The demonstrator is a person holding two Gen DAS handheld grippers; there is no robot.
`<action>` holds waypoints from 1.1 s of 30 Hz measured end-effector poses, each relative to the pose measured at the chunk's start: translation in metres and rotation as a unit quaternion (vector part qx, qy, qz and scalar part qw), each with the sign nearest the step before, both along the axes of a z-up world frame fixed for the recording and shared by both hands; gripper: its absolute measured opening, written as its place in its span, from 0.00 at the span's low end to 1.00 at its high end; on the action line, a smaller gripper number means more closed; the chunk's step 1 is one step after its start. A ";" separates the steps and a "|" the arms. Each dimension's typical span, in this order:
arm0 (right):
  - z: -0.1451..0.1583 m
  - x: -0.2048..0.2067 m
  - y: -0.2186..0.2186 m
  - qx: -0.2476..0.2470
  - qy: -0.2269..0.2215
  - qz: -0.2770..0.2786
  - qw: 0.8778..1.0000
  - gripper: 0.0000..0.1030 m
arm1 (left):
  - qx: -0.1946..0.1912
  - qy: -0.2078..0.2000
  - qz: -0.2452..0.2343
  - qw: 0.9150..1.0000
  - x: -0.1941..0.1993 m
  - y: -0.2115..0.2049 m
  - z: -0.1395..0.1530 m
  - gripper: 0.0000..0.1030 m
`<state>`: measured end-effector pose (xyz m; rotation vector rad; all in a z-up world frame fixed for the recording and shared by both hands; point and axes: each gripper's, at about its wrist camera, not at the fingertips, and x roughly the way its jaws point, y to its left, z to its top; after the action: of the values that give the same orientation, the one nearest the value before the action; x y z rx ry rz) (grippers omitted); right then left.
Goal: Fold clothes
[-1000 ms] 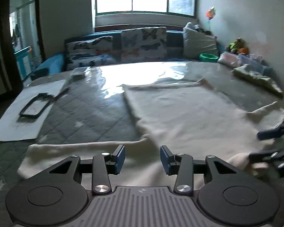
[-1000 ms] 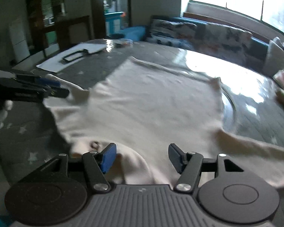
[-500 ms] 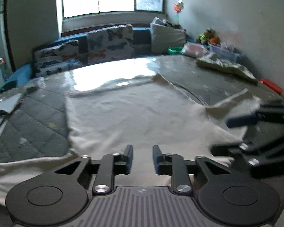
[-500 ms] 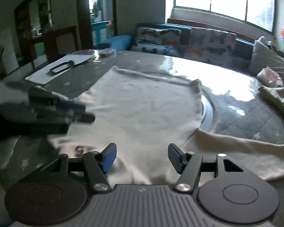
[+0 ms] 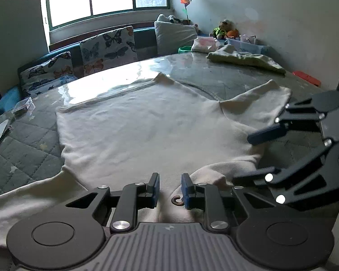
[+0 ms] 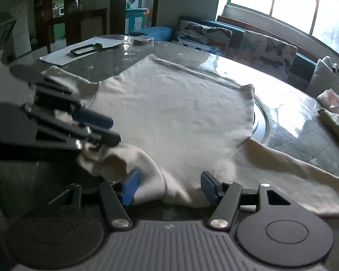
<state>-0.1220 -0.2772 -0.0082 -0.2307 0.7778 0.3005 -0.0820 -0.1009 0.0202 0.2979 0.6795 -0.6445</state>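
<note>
A cream long-sleeved top lies spread flat on the table, collar toward me, hem at the far side; it also shows in the right wrist view. My left gripper is over the collar, its jaws narrowly apart around the fabric near a small brown hanging loop. My right gripper is open, straddling the collar edge on the right. In the left wrist view the right gripper is at the right, over the shoulder. In the right wrist view the left gripper is at the left.
The round table has a quilted grey cover. A green folded cloth and a red object lie at its far right. A white sheet with a black frame and a small clear box lie at the far left. A sofa with butterfly cushions stands behind.
My left gripper swung right from the sleeve to the collar and its jaws narrowed. My right gripper stayed open at the collar's right side. The two grippers have come close together.
</note>
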 end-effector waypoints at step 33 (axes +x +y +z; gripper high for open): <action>0.007 0.000 -0.046 0.075 -0.004 -0.079 0.994 0.63 | -0.020 0.051 0.015 0.998 0.017 -0.026 0.006 0.34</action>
<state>-0.1221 -0.3236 -0.0013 -0.0285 0.7569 0.2071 -0.0650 -0.1267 0.0260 0.2185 0.7663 -0.6480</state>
